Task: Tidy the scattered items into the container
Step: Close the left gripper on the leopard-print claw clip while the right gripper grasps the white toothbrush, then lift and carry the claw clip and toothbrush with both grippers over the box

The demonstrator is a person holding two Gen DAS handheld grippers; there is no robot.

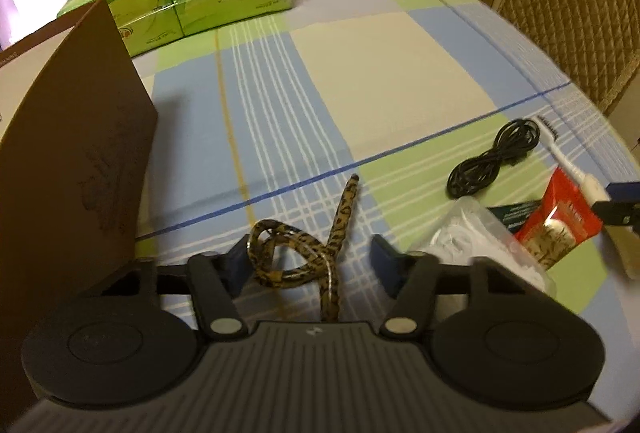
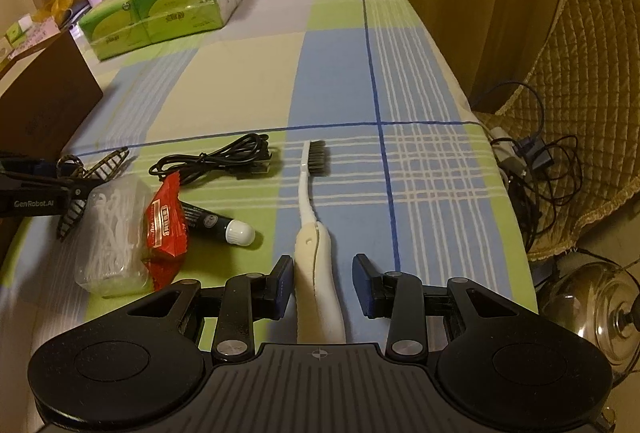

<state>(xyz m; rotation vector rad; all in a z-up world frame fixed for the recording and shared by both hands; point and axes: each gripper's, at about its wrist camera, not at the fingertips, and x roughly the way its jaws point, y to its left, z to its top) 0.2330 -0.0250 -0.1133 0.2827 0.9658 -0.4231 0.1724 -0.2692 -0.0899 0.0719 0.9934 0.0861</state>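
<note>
Tongs in the left hand (image 1: 308, 257) hang low over the checked desk (image 1: 392, 73), jaws partly spread with the coiled leopard-print strap (image 1: 298, 253) lying between them; the left pad seems to touch the coil, the right pad stands clear of it, so nothing is pinched; the strap's free end points away across the cloth; a brown box (image 1: 76, 169) rises just left of these tongs, its flap upright. Right tongs (image 2: 322, 279) straddle the white toothbrush (image 2: 316, 245) at its thick handle; the left pad sits against the handle, the right pad apart from it, so the brush lies on the desk ungripped, bristles pointing away. Left of the brush lie a black cable (image 2: 224, 161), a dark tube with a white cap (image 2: 228, 227), a red packet (image 2: 166, 229) and a clear tub of floss picks (image 2: 114, 241), the packet leaning on the tub; a green tissue pack (image 2: 168, 9) sits at the far end.
</note>
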